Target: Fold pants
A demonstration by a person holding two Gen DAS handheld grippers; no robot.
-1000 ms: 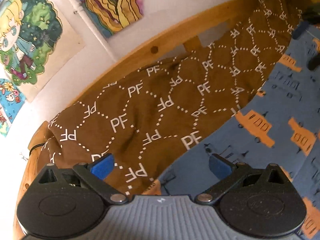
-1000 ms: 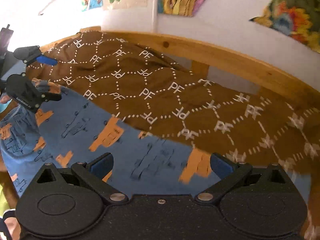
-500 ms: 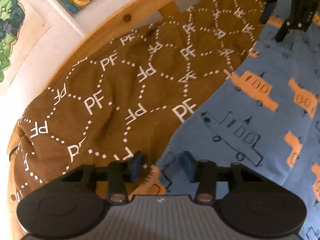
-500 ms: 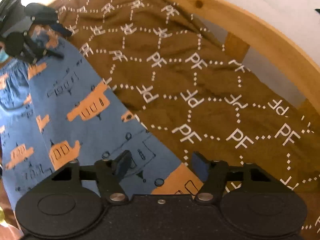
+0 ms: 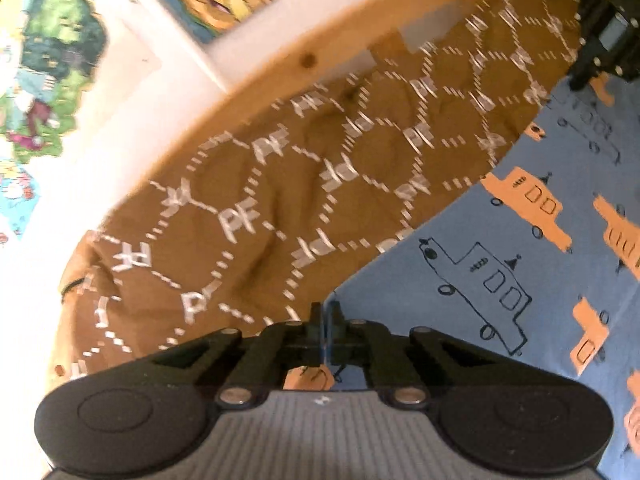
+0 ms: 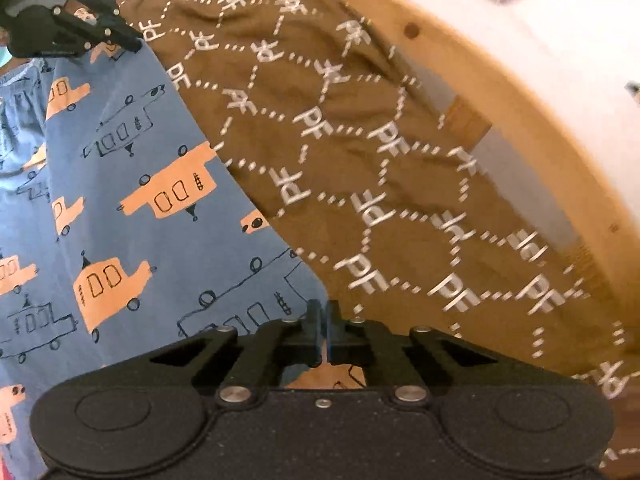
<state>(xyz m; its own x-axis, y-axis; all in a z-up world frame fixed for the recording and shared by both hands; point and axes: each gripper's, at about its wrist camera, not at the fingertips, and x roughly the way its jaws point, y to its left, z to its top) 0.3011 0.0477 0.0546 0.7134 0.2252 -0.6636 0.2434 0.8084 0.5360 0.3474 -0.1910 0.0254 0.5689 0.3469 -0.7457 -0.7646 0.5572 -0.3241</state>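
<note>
The blue pants point(image 5: 520, 280) with orange and outlined car prints lie flat on a brown bedspread point(image 5: 300, 184). They also show in the right wrist view point(image 6: 120, 208). My left gripper point(image 5: 325, 320) is shut on a far corner of the pants at their edge. My right gripper point(image 6: 323, 322) is shut on the other far corner. Each gripper shows in the other's view, the right one at top right point(image 5: 600, 40) and the left one at top left point(image 6: 72, 28).
The brown bedspread with white "PF" hexagon pattern point(image 6: 380, 168) covers the bed beyond the pants. A curved wooden bed rail point(image 5: 280, 60) runs behind it, also in the right wrist view point(image 6: 500, 92). Posters point(image 5: 52, 80) hang on the white wall.
Both grippers moved down to the far edge of the pants and closed from wide open to shut on the fabric corners.
</note>
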